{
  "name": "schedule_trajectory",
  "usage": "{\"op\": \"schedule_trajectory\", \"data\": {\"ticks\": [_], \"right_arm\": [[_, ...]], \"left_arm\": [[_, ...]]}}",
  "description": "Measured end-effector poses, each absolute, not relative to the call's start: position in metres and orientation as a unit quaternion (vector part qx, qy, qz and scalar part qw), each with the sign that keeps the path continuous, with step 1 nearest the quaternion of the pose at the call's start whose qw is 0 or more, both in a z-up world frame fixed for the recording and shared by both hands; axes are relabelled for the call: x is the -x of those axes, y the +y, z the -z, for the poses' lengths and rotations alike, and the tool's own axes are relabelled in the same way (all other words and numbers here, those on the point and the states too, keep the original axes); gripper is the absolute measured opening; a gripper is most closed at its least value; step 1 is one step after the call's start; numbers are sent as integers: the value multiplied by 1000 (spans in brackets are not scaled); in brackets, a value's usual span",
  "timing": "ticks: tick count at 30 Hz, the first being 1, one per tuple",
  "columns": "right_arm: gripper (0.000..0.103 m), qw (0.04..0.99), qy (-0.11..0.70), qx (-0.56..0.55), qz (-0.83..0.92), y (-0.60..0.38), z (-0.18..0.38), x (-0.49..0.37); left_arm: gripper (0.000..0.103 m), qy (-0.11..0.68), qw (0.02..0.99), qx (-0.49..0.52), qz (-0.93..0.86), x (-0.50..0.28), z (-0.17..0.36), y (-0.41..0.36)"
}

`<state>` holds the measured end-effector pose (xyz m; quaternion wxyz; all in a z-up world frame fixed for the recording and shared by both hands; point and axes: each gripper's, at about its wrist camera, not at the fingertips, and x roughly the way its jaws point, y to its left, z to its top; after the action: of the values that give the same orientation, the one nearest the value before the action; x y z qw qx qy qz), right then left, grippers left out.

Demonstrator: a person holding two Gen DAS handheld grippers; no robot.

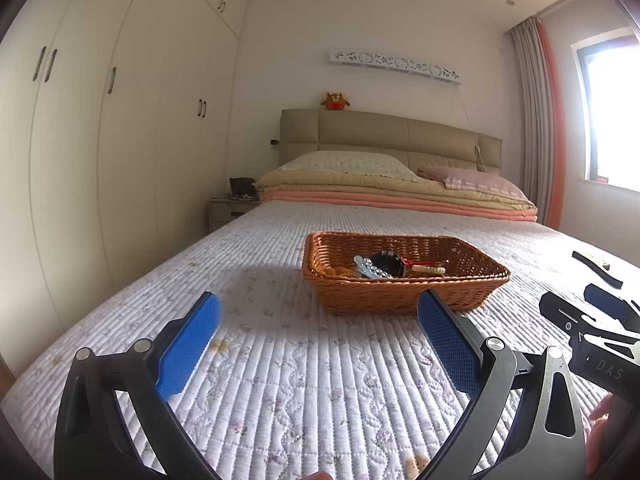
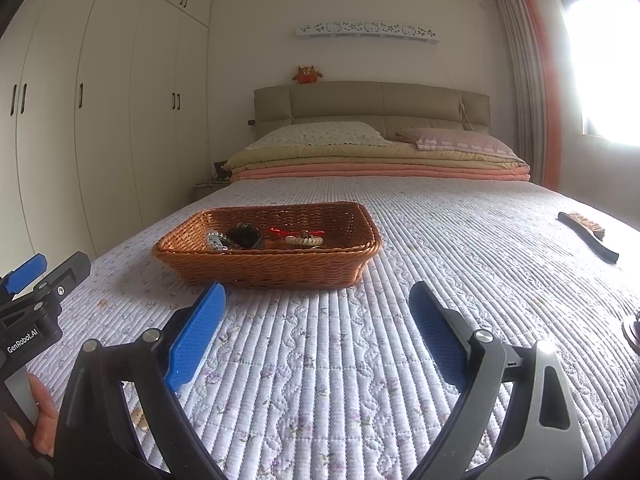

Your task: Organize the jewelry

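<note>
Hovering low over the quilted bed [image 2: 360, 340], we hold the left gripper [image 1: 318, 308] and right gripper [image 2: 316, 300] with jaws spread empty; the wicker basket [image 1: 460, 292] of jewelry [image 1: 384, 266] sits just beyond both, ready for sorting.

Quilted bed [image 1: 280, 360], white wardrobes [image 1: 120, 140], bright window [image 1: 612, 120]

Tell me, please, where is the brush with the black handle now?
The brush lies on the quilted bedspread at the far right of the right wrist view, well to the right of the wicker basket and apart from it.
</note>
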<state>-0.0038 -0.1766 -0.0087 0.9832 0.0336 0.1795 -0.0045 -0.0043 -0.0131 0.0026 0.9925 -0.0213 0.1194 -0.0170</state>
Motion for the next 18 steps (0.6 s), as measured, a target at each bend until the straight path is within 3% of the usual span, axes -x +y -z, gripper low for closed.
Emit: {"op": "schedule_trajectory", "data": {"ticks": [18], "right_arm": [[92, 983, 181, -36, 3, -178, 9, 5]], "left_arm": [[96, 126, 992, 20, 21, 1, -1, -15]]}}
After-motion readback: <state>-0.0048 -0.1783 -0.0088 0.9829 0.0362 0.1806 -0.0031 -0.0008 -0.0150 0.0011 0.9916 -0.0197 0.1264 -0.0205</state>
